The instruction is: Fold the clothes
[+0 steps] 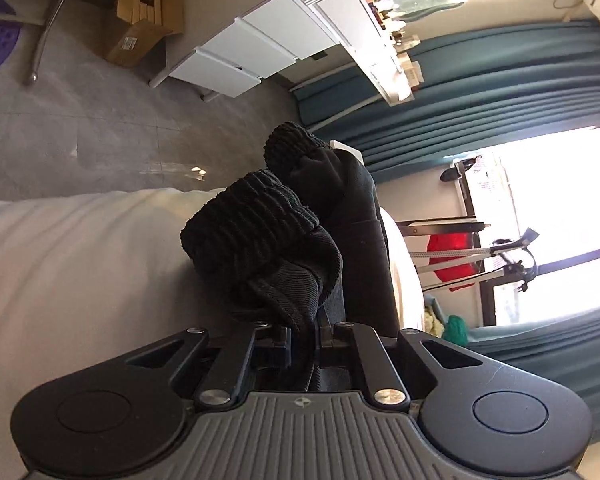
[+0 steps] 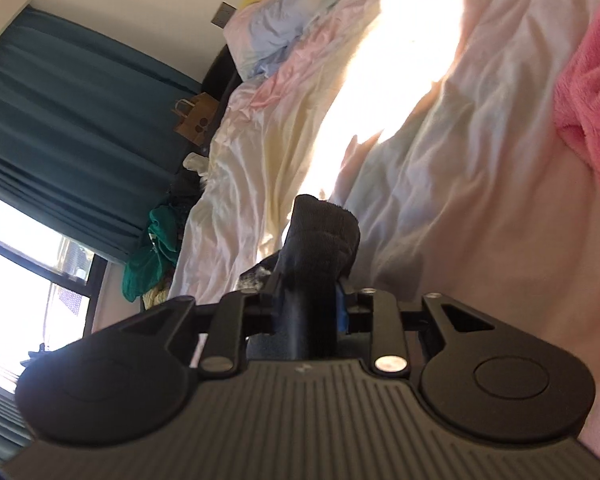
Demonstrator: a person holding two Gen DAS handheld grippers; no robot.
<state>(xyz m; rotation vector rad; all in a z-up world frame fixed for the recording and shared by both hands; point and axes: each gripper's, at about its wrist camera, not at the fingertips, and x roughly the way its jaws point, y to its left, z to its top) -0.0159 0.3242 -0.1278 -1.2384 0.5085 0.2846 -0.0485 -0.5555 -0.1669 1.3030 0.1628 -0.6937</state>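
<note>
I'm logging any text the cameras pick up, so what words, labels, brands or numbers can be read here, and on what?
None can be read.
Cardboard box on the floor: a white label, too small and blurred.
Left gripper body: a small round mark, no letters.
Brown paper bag by the bed: dark round marks, no legible text.

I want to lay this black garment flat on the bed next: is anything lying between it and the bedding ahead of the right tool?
Nothing visible does. The black garment sits between the right tool's fingers, and the pale bedding ahead is bare. The pink fleece lies off at the picture's right edge.
</note>
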